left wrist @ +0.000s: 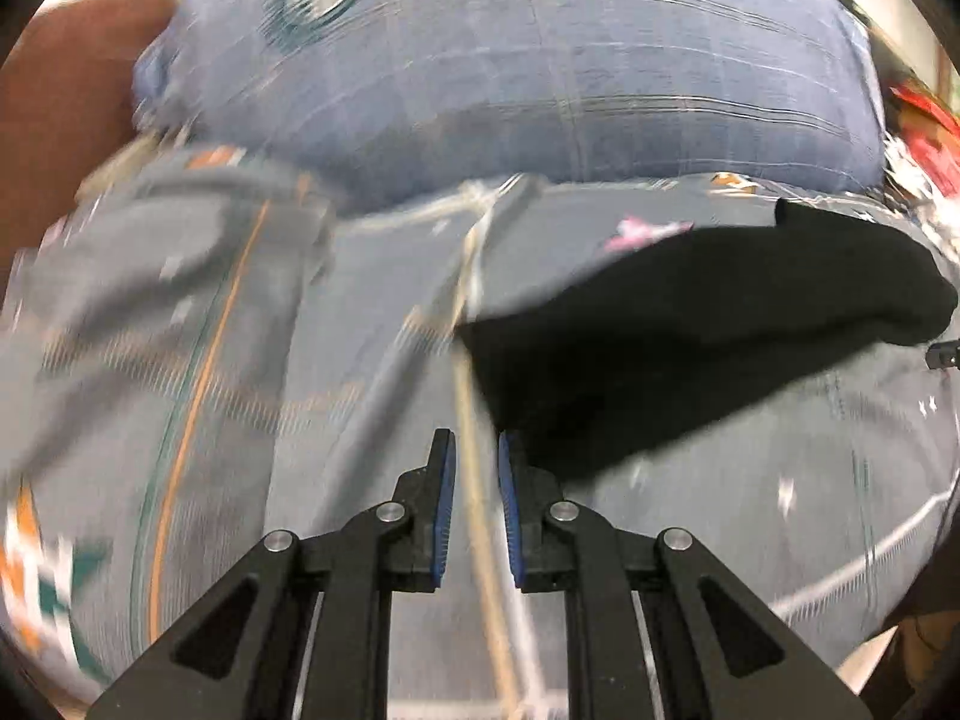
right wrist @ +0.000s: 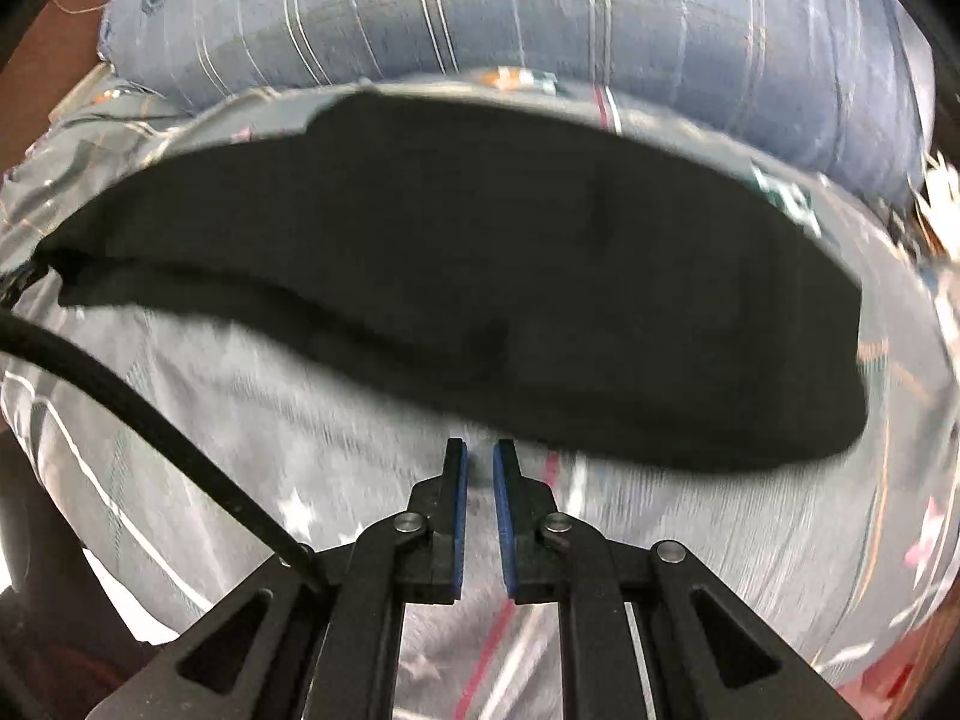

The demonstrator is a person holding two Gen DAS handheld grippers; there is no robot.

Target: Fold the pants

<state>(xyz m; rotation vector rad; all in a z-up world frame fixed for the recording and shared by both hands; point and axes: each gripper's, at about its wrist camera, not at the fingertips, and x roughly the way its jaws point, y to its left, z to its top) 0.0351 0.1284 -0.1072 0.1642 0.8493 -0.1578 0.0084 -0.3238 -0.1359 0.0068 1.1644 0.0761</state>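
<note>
The black pants [right wrist: 468,276] lie folded in a long band across the grey patterned bedsheet [right wrist: 240,420]. In the left wrist view they [left wrist: 690,348] lie to the right of centre. My left gripper [left wrist: 476,450] hovers over the sheet just off the pants' left end, its jaws slightly apart with nothing between them. My right gripper [right wrist: 478,456] is just short of the pants' near edge, its jaws narrowly apart and empty. Both views are motion-blurred.
A large blue plaid pillow [left wrist: 540,78] lies behind the pants; it also shows in the right wrist view [right wrist: 540,12]. A black cable [right wrist: 150,420] crosses the left of the right wrist view. Red and white items [left wrist: 924,138] sit at the far right.
</note>
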